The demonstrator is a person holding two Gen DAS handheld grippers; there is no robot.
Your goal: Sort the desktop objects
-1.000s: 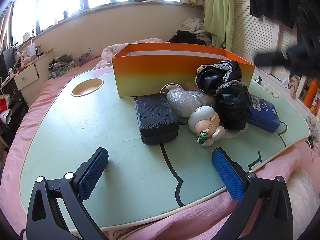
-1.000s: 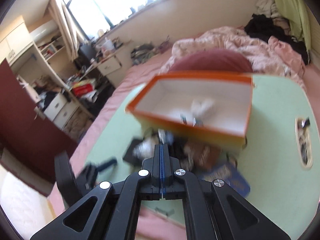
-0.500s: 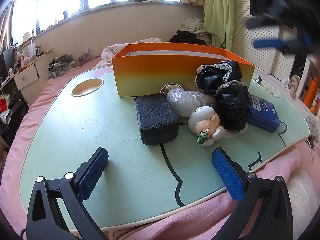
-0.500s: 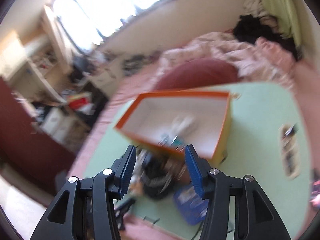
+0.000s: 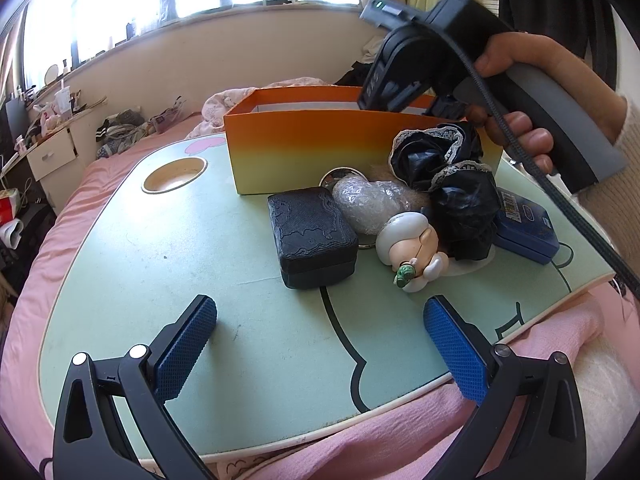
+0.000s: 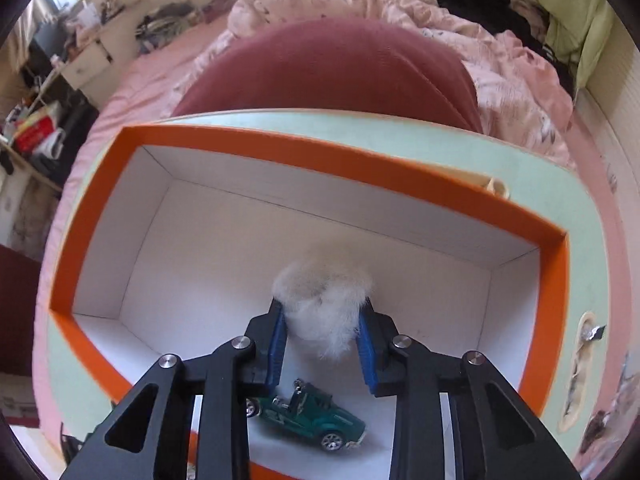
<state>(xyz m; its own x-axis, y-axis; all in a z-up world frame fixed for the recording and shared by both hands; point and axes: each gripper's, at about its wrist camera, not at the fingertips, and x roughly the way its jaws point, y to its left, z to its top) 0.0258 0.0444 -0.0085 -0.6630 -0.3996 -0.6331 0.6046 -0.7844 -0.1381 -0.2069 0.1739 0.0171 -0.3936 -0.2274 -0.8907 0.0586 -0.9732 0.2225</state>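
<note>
The right gripper (image 6: 322, 316) was a second ago above the heap of things with its jaws fully shut and empty. Now it hangs low inside the orange box (image 6: 320, 152), in the lower middle of its own view. The jaws went apart on the way and are closing again. The white fur pompom (image 6: 324, 300) sits between the blue pads and touches both, though I cannot tell how firmly they press it. The pompom was already lying in the box before, so I judge this as a re-grip or a shifting of a sorted thing, not a new delivery.

The left gripper (image 5: 320, 312) has not moved. Its jaws stand wide and empty over the green table (image 5: 160, 260).

Count inside the box: one pompom and one green toy car (image 6: 308, 412).

Count outside it, in the centre right of the left view:
- one black embossed case (image 5: 312, 236)
- one bubble-wrap bundle (image 5: 372, 204)
- one small figurine (image 5: 408, 244)
- one blue tin (image 5: 528, 228)
- one metal ring (image 5: 336, 176)
- black lace-edged cloth (image 5: 460, 192), possibly two pieces

So at least six things still wait to be sorted.
</note>
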